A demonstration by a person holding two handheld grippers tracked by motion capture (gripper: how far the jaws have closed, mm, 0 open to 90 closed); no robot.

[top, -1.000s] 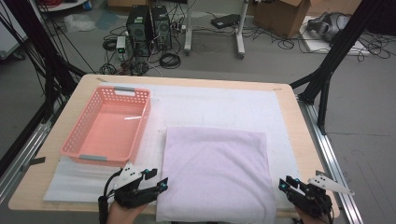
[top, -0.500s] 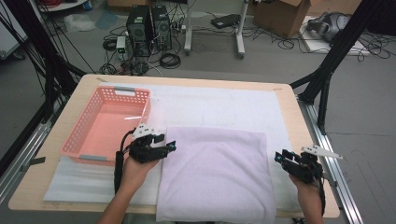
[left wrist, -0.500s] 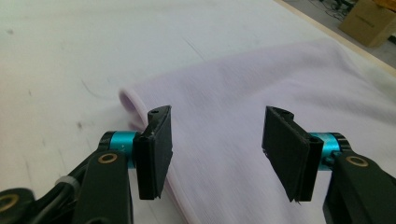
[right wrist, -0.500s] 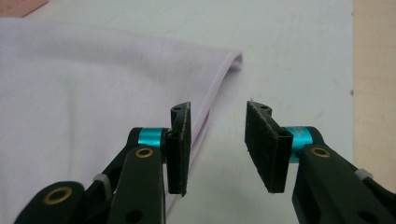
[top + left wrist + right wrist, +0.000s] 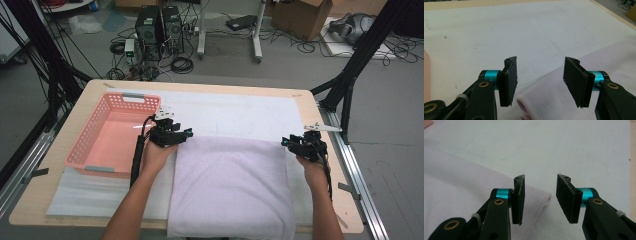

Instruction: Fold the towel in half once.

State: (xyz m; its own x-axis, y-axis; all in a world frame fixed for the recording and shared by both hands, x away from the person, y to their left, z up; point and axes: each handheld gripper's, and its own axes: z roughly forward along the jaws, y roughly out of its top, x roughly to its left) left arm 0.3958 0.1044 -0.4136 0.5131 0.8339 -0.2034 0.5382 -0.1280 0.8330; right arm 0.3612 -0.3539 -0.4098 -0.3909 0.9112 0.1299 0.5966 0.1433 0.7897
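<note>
Flanking one towel [image 5: 231, 187], two grippers, seemingly open

Ahead of the left gripper's [image 5: 186, 134] parted jaws lies bare white mat [image 5: 524, 27], with the folded lilac towel's [image 5: 232, 185] far corner low between them. The pink basket [image 5: 107, 135] stands just beside this gripper on its outer side, walling that way. The right gripper's [image 5: 286, 142] jaws straddle the towel's other far corner [image 5: 545, 197]; flat mat runs beyond, toward the counter's [image 5: 320, 117] edge.

basket [image 5: 112, 135] left of towel [image 5: 232, 190], both on the table [image 5: 305, 100]
</note>
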